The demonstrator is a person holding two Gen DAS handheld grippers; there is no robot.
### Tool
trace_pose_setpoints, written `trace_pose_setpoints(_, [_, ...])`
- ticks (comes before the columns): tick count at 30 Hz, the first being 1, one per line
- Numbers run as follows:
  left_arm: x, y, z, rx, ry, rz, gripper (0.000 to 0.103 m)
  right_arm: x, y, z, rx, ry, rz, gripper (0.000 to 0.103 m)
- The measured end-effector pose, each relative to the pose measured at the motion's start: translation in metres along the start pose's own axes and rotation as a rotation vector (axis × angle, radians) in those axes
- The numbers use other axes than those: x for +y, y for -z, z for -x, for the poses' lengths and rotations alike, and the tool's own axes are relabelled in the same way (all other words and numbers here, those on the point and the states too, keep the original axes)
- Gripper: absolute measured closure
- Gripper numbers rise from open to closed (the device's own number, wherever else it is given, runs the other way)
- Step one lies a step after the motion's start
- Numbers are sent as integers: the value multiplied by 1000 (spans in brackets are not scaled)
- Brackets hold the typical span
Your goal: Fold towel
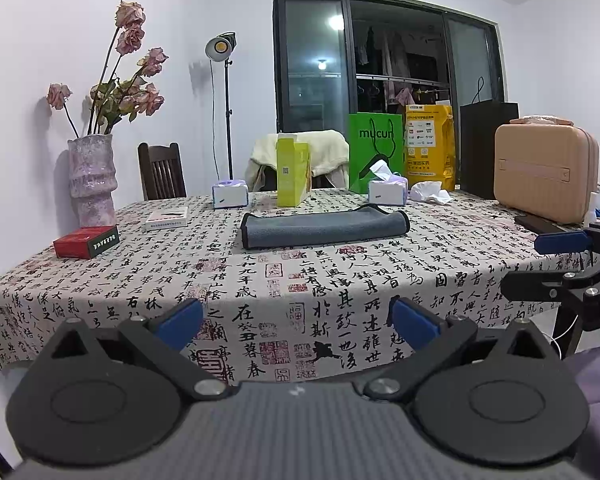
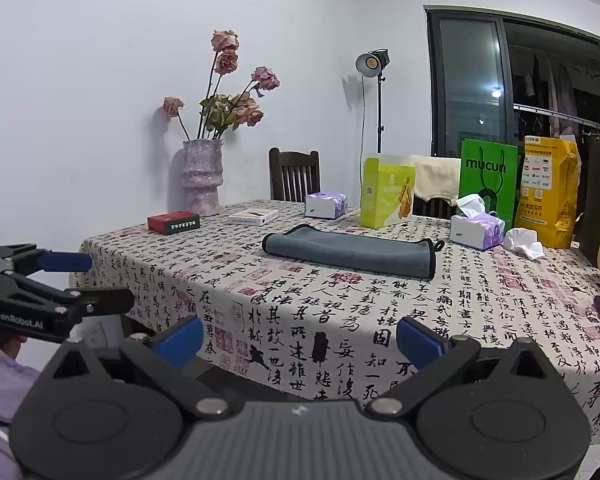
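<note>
Grey towel (image 1: 324, 229) lies folded into a long flat strip near the middle of your counter (image 1: 260, 280), its black-bound edge showing, well apart from both tools. Your left gripper (image 1: 296, 322) hangs off the near edge with its jaws apart, holding nothing. Your right gripper (image 2: 300, 336) sits off the same edge, jaws likewise apart and empty. Beyond the towel, toward the far edge, stand a yellow-green box (image 1: 293, 170) and two tissue packs (image 1: 230, 194).
</note>
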State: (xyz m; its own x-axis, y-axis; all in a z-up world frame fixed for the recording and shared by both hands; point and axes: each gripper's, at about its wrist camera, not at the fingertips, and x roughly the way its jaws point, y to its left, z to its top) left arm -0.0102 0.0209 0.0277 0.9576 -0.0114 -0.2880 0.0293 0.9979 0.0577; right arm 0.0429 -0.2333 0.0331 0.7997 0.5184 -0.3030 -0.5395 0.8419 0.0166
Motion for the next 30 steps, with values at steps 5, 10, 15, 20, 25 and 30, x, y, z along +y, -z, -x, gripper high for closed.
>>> trace_pose_setpoints(5, [0,0,0,0,0,1,0,0,0,0,1,-1,-2,0])
trace_pose_setpoints(10, [0,0,0,-1,0,-1,0,0,0,-1,1,-3,0,0])
trace_pose_setpoints(15, [0,0,0,0,1,0,0,1,0,-1,2,-9,2,0])
trace_pose_setpoints(20, [0,-1,0,0,2,0,0,1,0,-1,1,-8,3,0])
trace_pose_setpoints(25, [0,-1,0,0,2,0,0,1,0,-1,2,-9,3,0])
trace_pose_setpoints(30, [0,-1,0,0,2,0,0,1,0,-1,1,-9,3,0])
